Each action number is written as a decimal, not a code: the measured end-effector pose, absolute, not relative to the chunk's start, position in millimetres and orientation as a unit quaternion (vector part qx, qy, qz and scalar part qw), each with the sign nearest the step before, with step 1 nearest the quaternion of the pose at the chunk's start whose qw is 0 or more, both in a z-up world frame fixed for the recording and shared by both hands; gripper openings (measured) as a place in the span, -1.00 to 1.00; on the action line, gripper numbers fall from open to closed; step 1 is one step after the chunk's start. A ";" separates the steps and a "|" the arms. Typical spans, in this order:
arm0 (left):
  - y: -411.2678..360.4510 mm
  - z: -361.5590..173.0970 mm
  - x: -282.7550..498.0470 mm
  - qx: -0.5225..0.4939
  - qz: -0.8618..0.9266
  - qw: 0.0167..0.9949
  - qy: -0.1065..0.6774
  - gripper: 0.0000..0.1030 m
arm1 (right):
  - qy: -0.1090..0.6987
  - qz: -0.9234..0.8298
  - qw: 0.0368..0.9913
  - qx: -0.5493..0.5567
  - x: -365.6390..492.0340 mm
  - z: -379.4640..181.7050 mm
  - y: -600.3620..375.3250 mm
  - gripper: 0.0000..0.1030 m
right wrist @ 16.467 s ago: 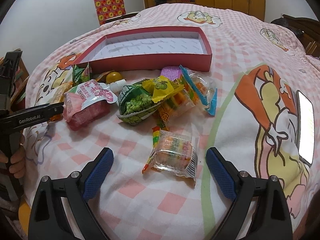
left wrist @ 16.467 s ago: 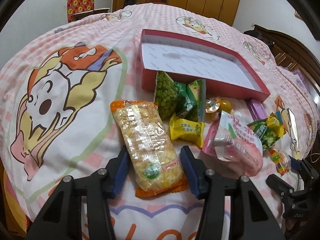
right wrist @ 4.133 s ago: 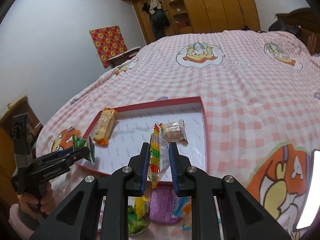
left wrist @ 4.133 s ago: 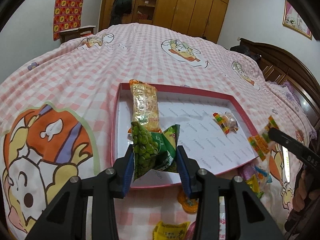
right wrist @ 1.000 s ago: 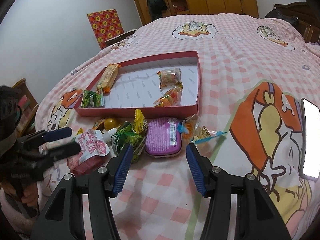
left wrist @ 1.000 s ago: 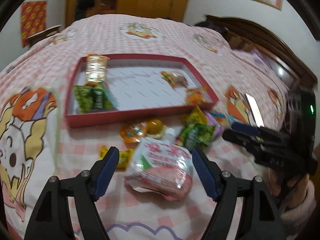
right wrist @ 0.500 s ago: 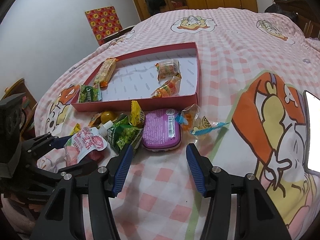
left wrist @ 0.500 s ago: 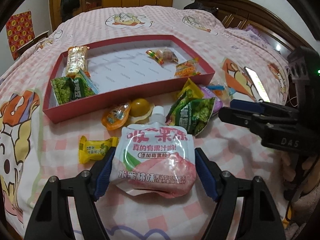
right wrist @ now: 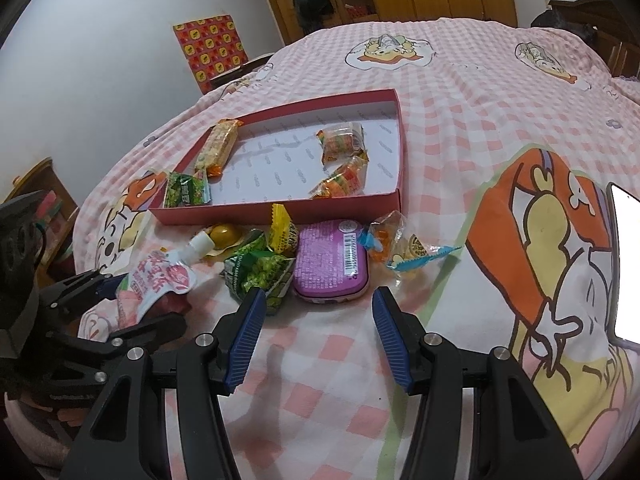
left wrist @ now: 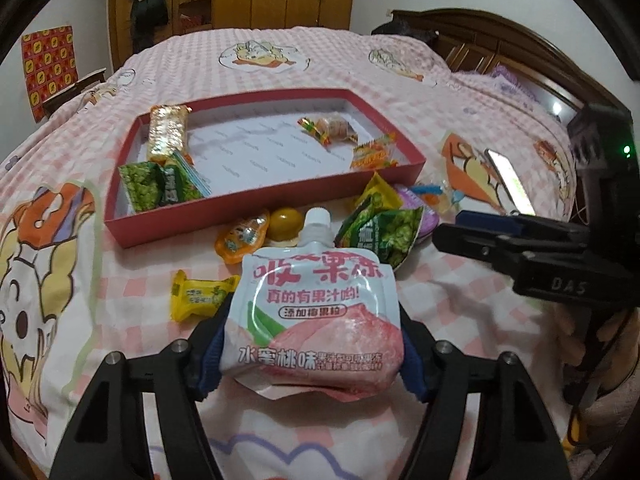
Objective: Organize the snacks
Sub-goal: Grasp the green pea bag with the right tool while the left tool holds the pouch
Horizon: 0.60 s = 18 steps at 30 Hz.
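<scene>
Left claw [left wrist: 312, 354] now closed against both sides of the pink jelly pouch [left wrist: 316, 312], which half a second ago lay between wide-open fingers; the pouch bulges slightly at its lower edge, and whether it is yet off the bed [left wrist: 280, 60] cannot be told. Its white cap points toward the red box [left wrist: 256, 208].

Right claw [right wrist: 318, 334] wide open and empty, low over the bedspread just short of the purple tin [right wrist: 330, 260], with one finger close beside the green pea packet [right wrist: 260, 270]. Compared with a second ago, this claw has come nearer the loose pile.

Contents of the box: a cracker bar [left wrist: 168, 132] and a green packet [left wrist: 160, 188] at the left end, a clear candy bag [left wrist: 332, 128] and an orange packet [left wrist: 374, 154] at the right.

Loose on the bed in front of the box: a yellow candy [left wrist: 198, 294], an orange jelly cup [left wrist: 240, 236], a yellow jelly cup [left wrist: 285, 222], the pea packet, the tin, and a clear bag with blue ends [right wrist: 400, 246].

Reading: the pouch has passed from approach to grasp, so its transfer into the box is likely the step in hand; about half the snacks remain outside.
</scene>
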<state>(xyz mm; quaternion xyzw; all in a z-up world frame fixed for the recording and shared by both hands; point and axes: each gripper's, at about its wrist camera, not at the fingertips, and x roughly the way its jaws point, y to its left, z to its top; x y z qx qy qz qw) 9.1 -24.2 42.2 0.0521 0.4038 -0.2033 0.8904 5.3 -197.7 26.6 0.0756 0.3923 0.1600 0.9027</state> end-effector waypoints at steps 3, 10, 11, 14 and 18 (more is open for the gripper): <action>-19.5 50.0 2.8 0.065 -0.185 0.901 0.386 0.42 | 0.393 0.172 0.900 0.082 4.1 28.4 -194.3 0.10; -1.4 55.8 4.9 0.047 -0.147 0.914 0.376 0.42 | 0.409 0.212 0.882 0.097 5.3 24.4 -176.7 0.10; 0.8 55.0 6.5 0.042 -0.142 0.914 0.378 0.42 | 0.412 0.215 0.880 0.095 6.4 23.3 -173.4 0.10; 12.1 51.2 10.6 0.017 -0.131 0.912 0.388 0.42 | 0.418 0.215 0.878 0.087 10.1 19.9 -165.9 0.10; 25.0 44.2 17.1 -0.005 -0.105 0.911 0.398 0.42 | 0.424 0.218 0.875 0.089 17.3 15.7 -159.4 0.10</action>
